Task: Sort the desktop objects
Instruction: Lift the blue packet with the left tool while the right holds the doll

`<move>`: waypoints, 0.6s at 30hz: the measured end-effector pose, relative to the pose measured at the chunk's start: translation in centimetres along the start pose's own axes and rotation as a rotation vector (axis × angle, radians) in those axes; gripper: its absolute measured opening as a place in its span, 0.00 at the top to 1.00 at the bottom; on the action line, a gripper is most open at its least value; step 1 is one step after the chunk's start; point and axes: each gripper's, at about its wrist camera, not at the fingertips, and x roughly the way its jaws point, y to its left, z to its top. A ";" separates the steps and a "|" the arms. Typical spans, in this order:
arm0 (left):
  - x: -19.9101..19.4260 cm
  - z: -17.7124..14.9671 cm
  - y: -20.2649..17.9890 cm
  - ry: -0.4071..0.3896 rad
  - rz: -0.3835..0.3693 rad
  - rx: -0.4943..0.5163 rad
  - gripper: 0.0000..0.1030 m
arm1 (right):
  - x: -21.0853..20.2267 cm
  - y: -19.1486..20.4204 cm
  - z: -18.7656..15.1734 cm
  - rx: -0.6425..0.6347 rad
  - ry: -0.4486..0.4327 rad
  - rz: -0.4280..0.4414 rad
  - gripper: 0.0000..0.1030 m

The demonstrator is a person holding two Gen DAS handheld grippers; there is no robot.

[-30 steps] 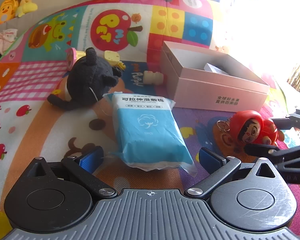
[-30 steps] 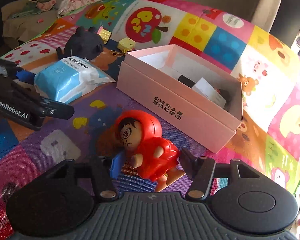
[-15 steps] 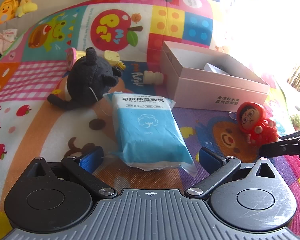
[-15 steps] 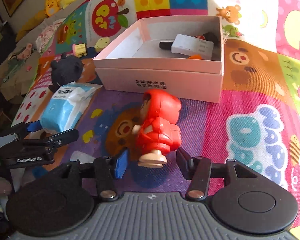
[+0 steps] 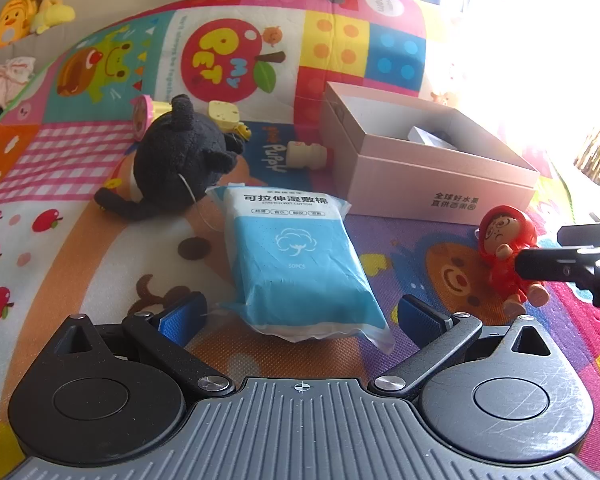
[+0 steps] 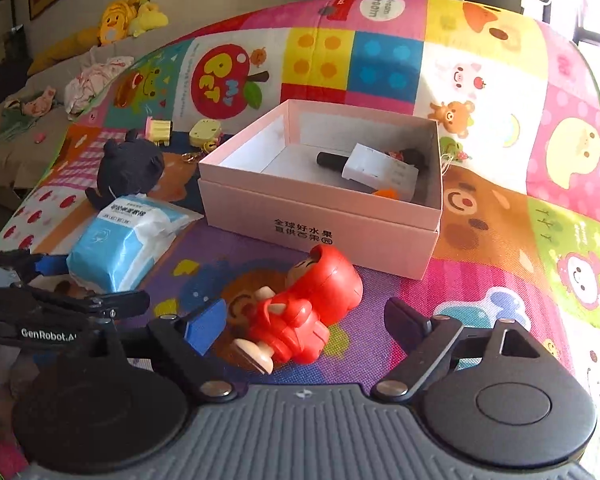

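Note:
A red hooded doll (image 6: 304, 304) lies tipped on its side on the play mat, in front of the open pink box (image 6: 320, 232). My right gripper (image 6: 304, 320) straddles the doll with its jaws opening, and its pads stand clear of the doll on both sides. In the left wrist view the same doll (image 5: 504, 248) leans beside the right gripper's black fingers (image 5: 548, 270). My left gripper (image 5: 300, 318) is open around the near end of a blue cotton-pad pack (image 5: 300, 264), with neither pad touching it. The pink box (image 5: 440, 184) holds a white carton (image 6: 376, 166) and a black tube.
A black plush (image 5: 180, 160) lies left of the pack. Behind it are a pink-and-yellow toy (image 5: 144, 110) and a yellow charm (image 5: 224, 114). A small cream figure (image 5: 306, 156) lies by the box's left wall. Clothes and yellow plush toys sit beyond the mat's far-left edge.
The right gripper, which held the doll upright half a second ago, has spread its jaws, and the doll now lies tipped between them. The left gripper and pack have not moved.

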 end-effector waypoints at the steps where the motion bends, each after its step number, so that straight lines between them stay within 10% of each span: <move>1: 0.0 0.0 0.0 0.000 0.000 0.000 0.00 | 0.3 0.2 0.1 0.003 -0.009 -0.012 0.16; 18: 0.1 0.3 -0.1 -0.021 0.016 -0.015 0.00 | 2.2 -1.5 -0.8 0.009 0.031 -0.131 0.41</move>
